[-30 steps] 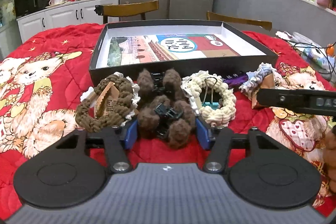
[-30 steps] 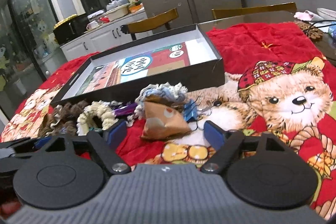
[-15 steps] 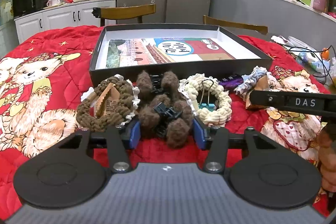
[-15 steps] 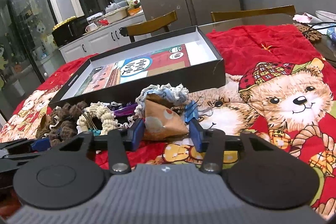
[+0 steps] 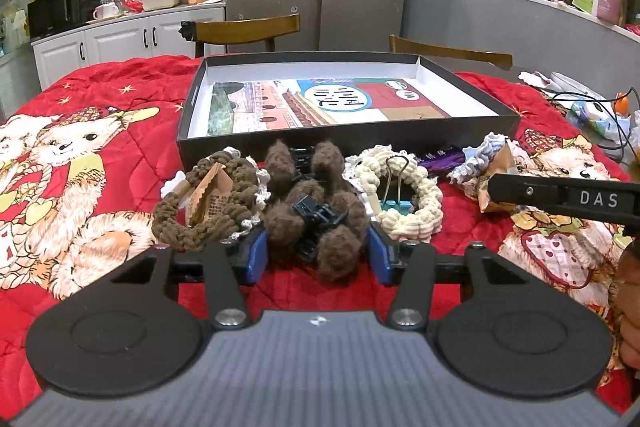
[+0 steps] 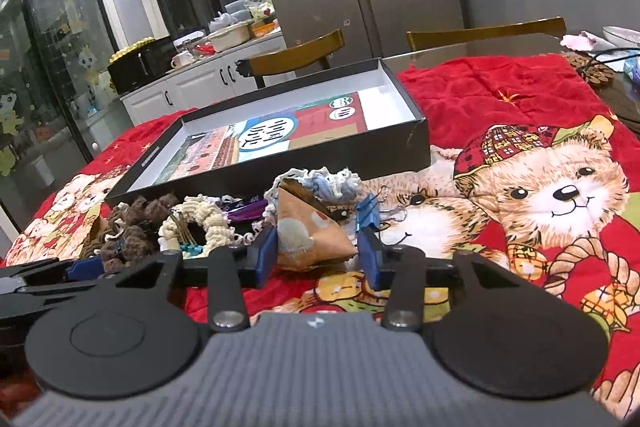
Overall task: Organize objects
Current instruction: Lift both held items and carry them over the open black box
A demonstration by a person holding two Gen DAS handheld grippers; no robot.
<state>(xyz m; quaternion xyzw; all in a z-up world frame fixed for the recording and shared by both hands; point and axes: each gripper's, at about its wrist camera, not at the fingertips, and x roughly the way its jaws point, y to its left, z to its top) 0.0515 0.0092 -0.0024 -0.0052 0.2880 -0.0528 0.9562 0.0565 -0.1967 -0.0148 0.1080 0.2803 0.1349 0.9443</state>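
blanket [image 5: 132,79]: red, bear print, covering whole table; carries everything below
box [image 5: 472,95]: black, shallow, white inside walls, printed sheet flat on its floor; toward far edge of blanket, centre; open top
row of small items: along box's near wall, on blanket, left to right in left wrist view
brown braided ring [image 5: 208,205]: left end of row, tan paper packet lying in its middle
brown pom-pom clip [image 5: 316,203]: dark fuzzy balls on black claw clip; centre of row, just beside brown ring
cream braided ring [image 5: 404,201]: right of pom-pom clip, teal binder clip in its hole
purple wrapper [image 5: 438,155]: behind cream ring, against box wall
pale blue crochet piece [image 6: 324,181]: right part of row, behind tan pouch
tan pouch [image 6: 310,231]: triangular, printed, touching crochet piece; blue binder clip [image 6: 370,213] just beside its right
left gripper [image 5: 316,255]: blue pads either side of pom-pom clip's near end, half-wide; pads touching the fuzz, seemingly gripping
right gripper [image 6: 318,253]: jaws closing, pouch between pads; left pad against pouch, right pad at its tip, narrow gap unclear
right gripper in left wrist view: black finger marked DAS at right edge, tip at pouch
hand [image 5: 630,303]: partly seen, right edge of left wrist view
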